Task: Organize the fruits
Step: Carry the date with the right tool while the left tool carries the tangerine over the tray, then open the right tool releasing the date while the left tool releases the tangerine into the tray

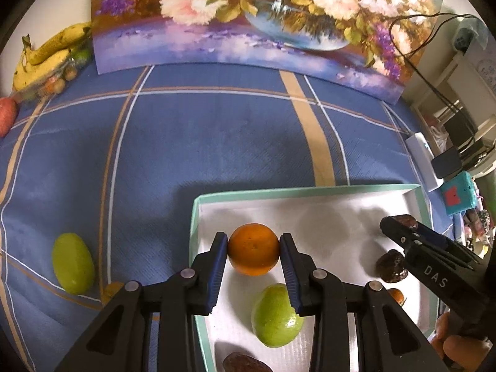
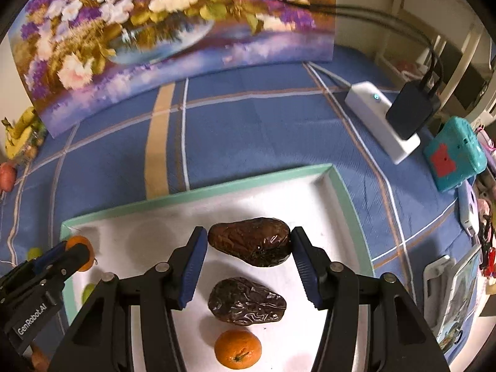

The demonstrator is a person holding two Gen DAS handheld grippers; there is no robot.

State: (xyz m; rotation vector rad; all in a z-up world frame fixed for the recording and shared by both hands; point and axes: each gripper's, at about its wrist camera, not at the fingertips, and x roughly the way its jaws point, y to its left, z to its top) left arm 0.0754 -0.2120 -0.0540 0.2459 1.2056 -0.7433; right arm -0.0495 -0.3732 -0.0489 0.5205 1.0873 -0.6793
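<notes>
My left gripper is shut on an orange over the left part of the white tray with a mint rim. Below it in the tray lie a green fruit and a dark date. My right gripper is shut on a dark date over the tray's right part. Under it lie a second date and a small orange. The right gripper also shows in the left wrist view, the left gripper in the right wrist view.
A green fruit and a small orange fruit lie on the blue checked cloth left of the tray. Bananas and small fruits sit at the far left. A flower painting stands behind. A power strip and teal device lie right.
</notes>
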